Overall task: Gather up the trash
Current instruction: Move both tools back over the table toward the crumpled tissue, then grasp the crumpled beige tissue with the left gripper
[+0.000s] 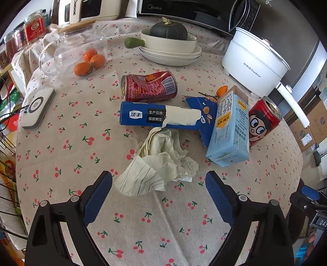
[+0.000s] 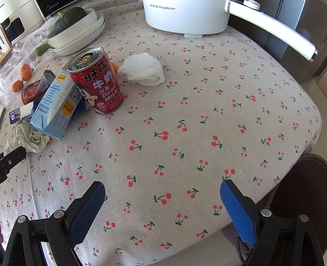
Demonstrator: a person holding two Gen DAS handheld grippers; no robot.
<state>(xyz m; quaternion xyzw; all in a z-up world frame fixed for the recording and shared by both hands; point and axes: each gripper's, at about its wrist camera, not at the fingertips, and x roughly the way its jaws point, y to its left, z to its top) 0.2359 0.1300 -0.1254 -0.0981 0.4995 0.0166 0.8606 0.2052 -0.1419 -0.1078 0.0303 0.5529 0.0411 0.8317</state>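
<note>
Mid-frame on the table (image 1: 61, 143) lie two red cans (image 1: 149, 87) (image 2: 96, 81), two cartons (image 1: 229, 126) (image 1: 163, 117), two paper wads (image 1: 161, 161) (image 2: 143, 69). A glass jar (image 1: 81, 47) holds three oranges (image 1: 90, 62). Both the left gripper (image 1: 159, 190) and right gripper (image 2: 161, 196) are spread, empty.

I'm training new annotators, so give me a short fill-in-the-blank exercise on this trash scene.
1. The left gripper is ___ above the crumpled paper.
2. The dented red can lies on its ___.
3. The milk can stands ___.
4. The white tissue lies near the ___ pot.

Missing: open; side; upright; white
</note>
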